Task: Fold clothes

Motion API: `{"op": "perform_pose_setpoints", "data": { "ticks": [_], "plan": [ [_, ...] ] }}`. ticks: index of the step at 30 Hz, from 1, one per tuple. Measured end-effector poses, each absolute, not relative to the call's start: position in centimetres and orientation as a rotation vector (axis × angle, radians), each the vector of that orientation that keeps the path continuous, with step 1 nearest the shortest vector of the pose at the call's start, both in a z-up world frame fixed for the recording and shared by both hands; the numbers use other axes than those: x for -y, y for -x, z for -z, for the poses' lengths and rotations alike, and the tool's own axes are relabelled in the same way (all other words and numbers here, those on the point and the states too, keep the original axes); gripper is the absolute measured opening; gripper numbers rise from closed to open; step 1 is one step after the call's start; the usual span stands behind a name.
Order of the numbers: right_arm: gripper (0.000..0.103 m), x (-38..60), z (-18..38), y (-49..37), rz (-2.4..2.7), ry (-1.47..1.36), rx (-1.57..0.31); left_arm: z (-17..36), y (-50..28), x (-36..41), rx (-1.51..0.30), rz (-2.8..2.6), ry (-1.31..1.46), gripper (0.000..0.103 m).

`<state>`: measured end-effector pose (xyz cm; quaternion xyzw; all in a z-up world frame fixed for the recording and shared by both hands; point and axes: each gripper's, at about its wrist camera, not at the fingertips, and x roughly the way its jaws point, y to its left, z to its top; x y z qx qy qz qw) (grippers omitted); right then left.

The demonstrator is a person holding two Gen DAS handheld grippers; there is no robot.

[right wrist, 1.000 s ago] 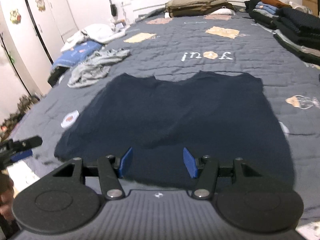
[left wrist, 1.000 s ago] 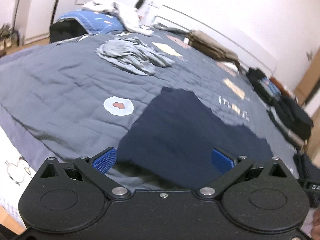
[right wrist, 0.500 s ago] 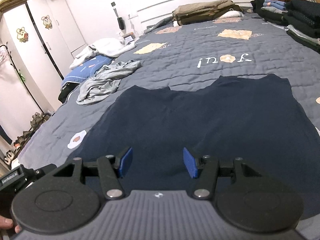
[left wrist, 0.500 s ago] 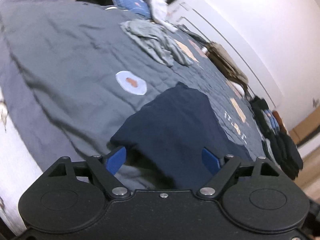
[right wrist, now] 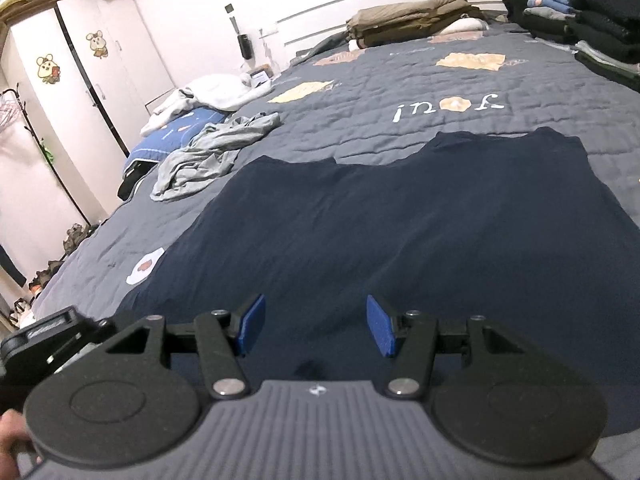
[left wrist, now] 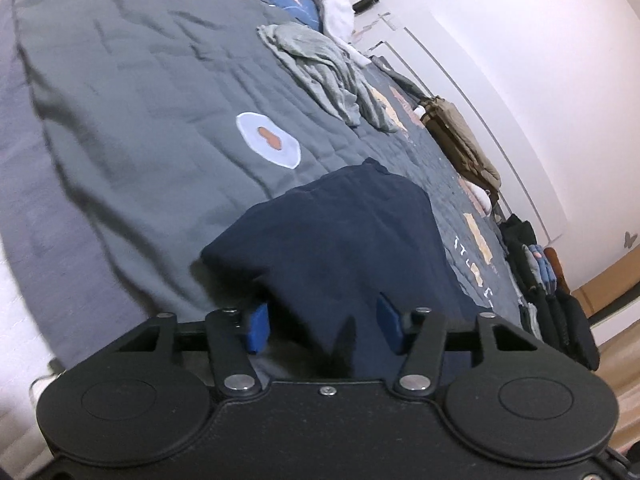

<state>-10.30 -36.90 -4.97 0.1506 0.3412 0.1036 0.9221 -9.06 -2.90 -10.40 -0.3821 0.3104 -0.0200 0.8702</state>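
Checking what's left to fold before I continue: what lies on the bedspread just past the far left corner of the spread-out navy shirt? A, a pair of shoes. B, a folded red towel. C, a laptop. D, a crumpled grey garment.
D: in the right wrist view a crumpled grey garment lies unfolded on the bedspread beyond the navy shirt.

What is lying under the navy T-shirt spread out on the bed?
The navy T-shirt lies flat on the grey quilt, which shows all around it. Whatever quilt pattern sits beneath the shirt is covered and cannot be seen.
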Motion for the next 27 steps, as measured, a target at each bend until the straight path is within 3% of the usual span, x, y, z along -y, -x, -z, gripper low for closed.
{"op": "perform_pose_setpoints", "data": {
  "ticks": [2,11,13,23,27],
  "plan": [
    [0.055,36.9,5.1,10.3,-0.214,-0.311,-0.708,10.5,8.5,3.3,-0.643,0.029,0.784,0.044],
    [0.056,37.5,6.4,10.1,-0.21,-0.322,-0.751,11.2,6.5,3.8,-0.642,0.015,0.816,0.042],
    [0.056,37.4,7.1,9.8,-0.212,-0.32,-0.776,10.6,6.7,4.2,-0.618,0.003,0.764,0.027],
    [0.068,36.1,8.5,9.7,-0.231,-0.233,-0.801,11.3,6.2,4.3,-0.626,0.03,0.804,0.033],
    [0.069,35.9,8.6,9.7,-0.235,-0.222,-0.797,10.4,6.5,5.2,-0.584,0.043,0.722,0.017]
  ]
}}
